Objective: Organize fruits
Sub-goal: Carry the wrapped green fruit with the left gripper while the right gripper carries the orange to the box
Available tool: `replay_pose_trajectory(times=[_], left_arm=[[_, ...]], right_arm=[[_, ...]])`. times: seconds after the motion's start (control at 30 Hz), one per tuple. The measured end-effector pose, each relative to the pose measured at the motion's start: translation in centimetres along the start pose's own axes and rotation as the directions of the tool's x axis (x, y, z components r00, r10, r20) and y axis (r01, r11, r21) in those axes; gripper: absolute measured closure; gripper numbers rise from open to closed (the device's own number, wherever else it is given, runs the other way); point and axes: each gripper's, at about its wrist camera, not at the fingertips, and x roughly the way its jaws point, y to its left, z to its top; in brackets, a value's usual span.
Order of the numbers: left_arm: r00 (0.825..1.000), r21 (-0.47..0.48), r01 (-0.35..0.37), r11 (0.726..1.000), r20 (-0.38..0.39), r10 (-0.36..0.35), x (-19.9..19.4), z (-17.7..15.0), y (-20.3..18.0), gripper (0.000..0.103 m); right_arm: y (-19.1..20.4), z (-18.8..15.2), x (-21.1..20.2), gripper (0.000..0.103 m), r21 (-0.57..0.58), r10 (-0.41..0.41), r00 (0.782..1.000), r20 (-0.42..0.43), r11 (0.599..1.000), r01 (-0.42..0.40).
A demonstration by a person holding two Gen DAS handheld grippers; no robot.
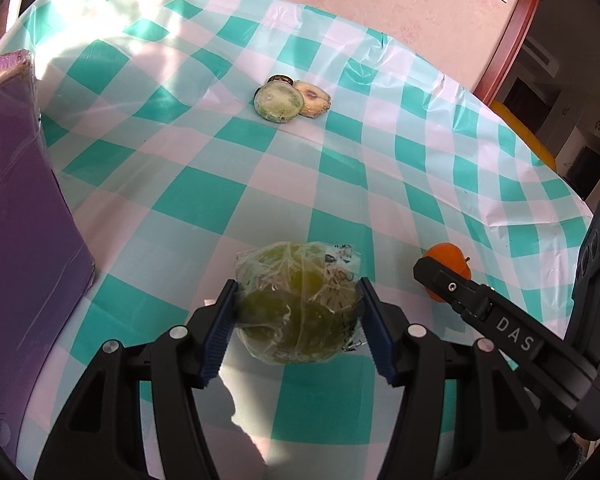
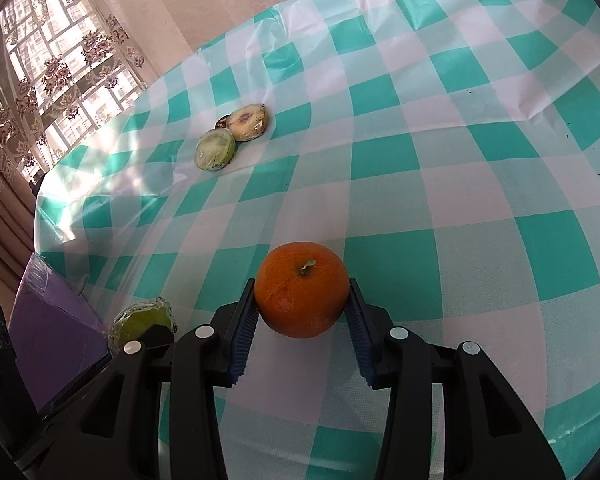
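While my left gripper (image 1: 298, 312) is clamping the wrapped green fruit (image 1: 296, 304) and my right gripper (image 2: 302, 306) is pinching the orange (image 2: 303, 294) above the checked tablecloth (image 2: 440, 160), I am aiming to carry both level toward the cut halves (image 2: 232, 136), squeezing gently.

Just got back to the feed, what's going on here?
A person is sorting fruit with two handheld tools. The left tool grips a plastic-wrapped green fruit; the right tool grips an orange. Two wrapped fruit halves lie farther off on the checkered tablecloth. A purple box stands at the left.
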Motion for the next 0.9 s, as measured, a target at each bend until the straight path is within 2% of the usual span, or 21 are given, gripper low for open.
replay_pose_trajectory(times=[0.3,0.4,0.5,0.63,0.77,0.9], left_arm=[[0.999,0.002,-0.004,1.0,0.049,0.004,-2.3,-1.3,0.5,0.044],[0.996,0.027,-0.021,0.999,0.085,0.019,-3.2,-1.9,0.2,0.044],[0.991,0.038,-0.037,0.999,0.134,0.032,-4.4,-2.4,-0.1,0.044],[0.982,0.008,-0.052,0.999,0.181,0.05,-5.8,-2.9,0.6,0.044],[0.979,-0.033,-0.037,0.999,0.199,0.043,-7.4,-3.3,1.6,0.044],[0.966,-0.017,-0.045,0.999,0.256,0.048,-10.4,-3.6,1.9,0.044]], right_arm=[[0.6,-1.5,-1.4,0.06,-0.01,0.013,1.0,0.01,1.0,-0.013],[0.5,-1.9,-2.3,0.06,-0.003,0.016,0.999,0.044,1.0,-0.016],[0.3,-2.0,-3.6,0.06,0.005,0.039,0.993,0.11,0.999,-0.04],[0.3,-2.0,-4.5,0.06,0.011,0.045,0.986,0.16,0.999,-0.048],[1.0,-2.3,-5.0,0.06,-0.01,0.055,0.984,0.17,0.998,-0.054],[2.5,-3.1,-5.6,0.06,-0.053,0.088,0.982,0.169,0.995,-0.08]])
